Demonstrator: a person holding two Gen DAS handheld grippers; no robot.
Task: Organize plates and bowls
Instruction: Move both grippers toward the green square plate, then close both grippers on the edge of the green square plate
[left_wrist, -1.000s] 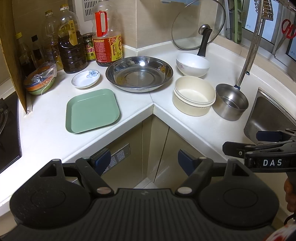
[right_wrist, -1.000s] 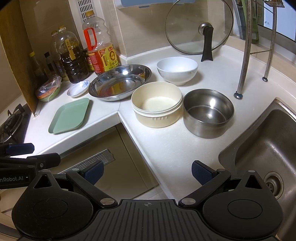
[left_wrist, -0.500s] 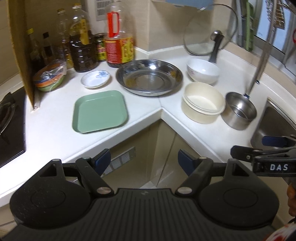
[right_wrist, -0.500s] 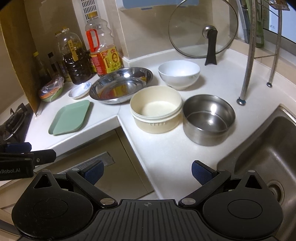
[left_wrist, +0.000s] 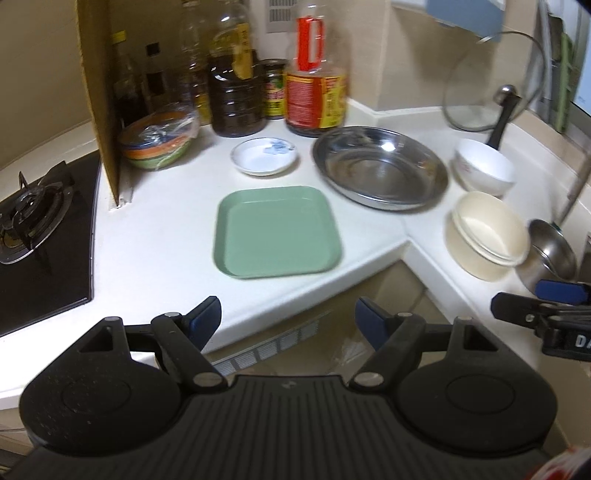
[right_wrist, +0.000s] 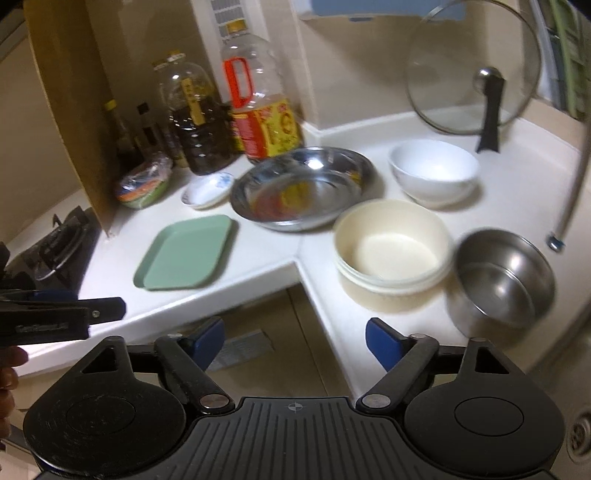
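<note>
Both grippers, left (left_wrist: 288, 319) and right (right_wrist: 295, 338), were held spread and empty short of the counter (left_wrist: 155, 251), where all the dishes lay apart. From largest to smallest, the steel pan (right_wrist: 301, 188), green plate (left_wrist: 277, 230), cream bowls (right_wrist: 391, 247), steel pot (right_wrist: 504, 282), white bowl (right_wrist: 434, 171) and saucer (left_wrist: 264, 160) were seen empty, though the cream bowls were nested. A slip was judged likely if thin, smooth rims were pinched off-centre.

Upright, seemingly empty plates (left_wrist: 276, 232), bowls (right_wrist: 392, 248)

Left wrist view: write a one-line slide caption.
Open left hand-held gripper faces green square plate on white counter.
</note>
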